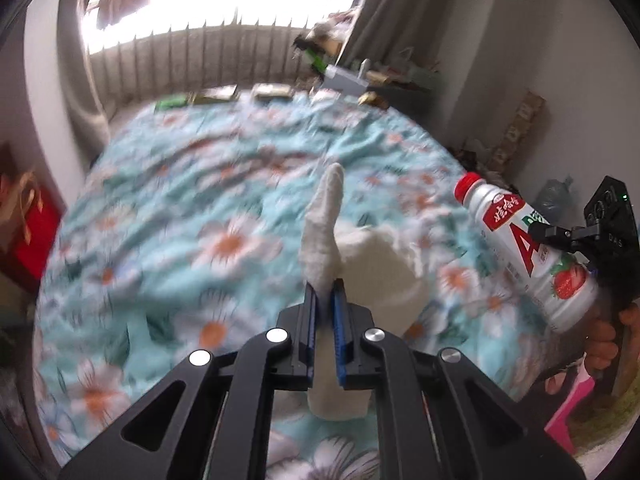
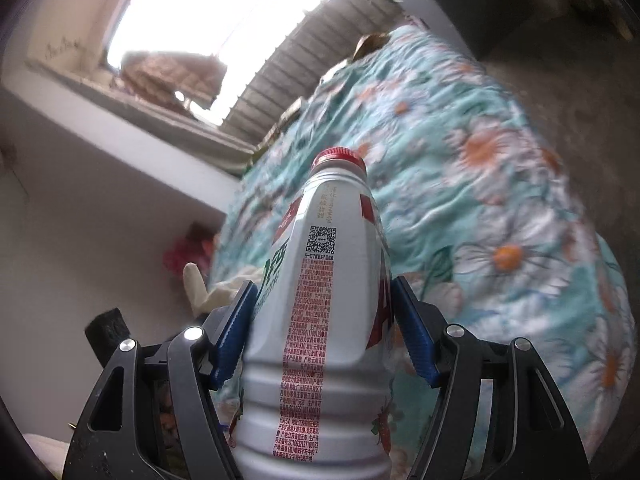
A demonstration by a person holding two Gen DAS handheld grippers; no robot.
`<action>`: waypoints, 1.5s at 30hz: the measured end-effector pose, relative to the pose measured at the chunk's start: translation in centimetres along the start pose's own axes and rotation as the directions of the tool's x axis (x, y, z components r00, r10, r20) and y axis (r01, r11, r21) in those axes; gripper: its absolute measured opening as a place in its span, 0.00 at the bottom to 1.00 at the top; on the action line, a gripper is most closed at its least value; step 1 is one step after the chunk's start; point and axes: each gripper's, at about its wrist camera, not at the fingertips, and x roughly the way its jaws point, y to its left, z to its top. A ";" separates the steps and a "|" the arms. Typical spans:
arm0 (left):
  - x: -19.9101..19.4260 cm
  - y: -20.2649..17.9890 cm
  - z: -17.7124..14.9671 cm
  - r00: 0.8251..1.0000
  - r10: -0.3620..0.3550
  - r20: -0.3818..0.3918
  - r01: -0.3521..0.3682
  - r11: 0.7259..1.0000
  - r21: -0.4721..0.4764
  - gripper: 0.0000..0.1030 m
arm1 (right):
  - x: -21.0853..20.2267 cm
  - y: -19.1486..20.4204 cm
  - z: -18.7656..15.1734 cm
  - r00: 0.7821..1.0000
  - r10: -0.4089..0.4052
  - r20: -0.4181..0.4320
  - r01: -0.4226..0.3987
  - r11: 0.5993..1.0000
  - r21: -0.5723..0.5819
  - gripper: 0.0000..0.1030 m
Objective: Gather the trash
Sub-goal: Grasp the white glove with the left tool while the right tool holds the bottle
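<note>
Left wrist view shows you what matters most: both pieces of trash are already off the bed [image 1: 168, 208] and in your tools, so the coming move turns on where the bin is, and neither view shows one. You will have to look for it before you carry anything further.

Your left tool [image 1: 325, 300] is closed almost fully, its blue pads pinching a white paper tissue [image 1: 320, 236]. The tissue stands up out of the jaws as a twisted strip pointing forward along the fingers, with a looser fold bulging to the right and a tail hanging below. It looks crumpled and light, though motion blur makes its edges hard to read.

To the right of that tool, well apart from the tissue, you hold the white plastic drink bottle [image 1: 524, 248] in your right tool [image 1: 576, 240]. The bottle's long axis runs diagonally, red cap up and toward the left tool, base down toward your hand.

In the right wrist view, the right tool [image 2: 322, 324] is spread wide around the bottle [image 2: 320, 320], its blue pads pressed on either side of the body below the shoulder. The bottle lies along the fingers, its red cap [image 2: 340, 158] pointing away from you over the floral bed cover [image 2: 500, 200].
</note>
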 end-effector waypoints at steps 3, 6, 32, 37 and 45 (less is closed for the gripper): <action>0.9 0.3 -0.8 0.999 0.004 -0.037 -0.005 1.000 -0.008 0.09 | 1.7 0.4 -0.3 0.995 -0.079 -0.055 0.077 0.997 -0.025 0.63; 1.1 0.4 -0.9 0.999 -0.007 -0.043 0.007 1.000 -0.006 0.18 | 1.9 0.6 -0.2 0.992 -0.099 -0.073 0.097 0.995 -0.032 0.64; 3.6 -2.4 -1.4 0.997 0.051 -0.058 -0.043 0.991 0.127 0.75 | 4.5 2.4 1.4 0.970 -0.192 -0.152 0.171 0.975 -0.140 0.74; 3.8 -2.1 -1.4 0.997 0.059 -0.057 -0.052 0.992 0.116 0.74 | 3.9 2.2 1.8 0.970 -0.197 -0.140 0.178 0.974 -0.136 0.74; 3.4 -1.4 -1.3 0.997 0.058 -0.051 -0.055 0.996 0.067 0.60 | 4.0 2.1 2.0 0.967 -0.193 -0.164 0.171 0.975 -0.143 0.74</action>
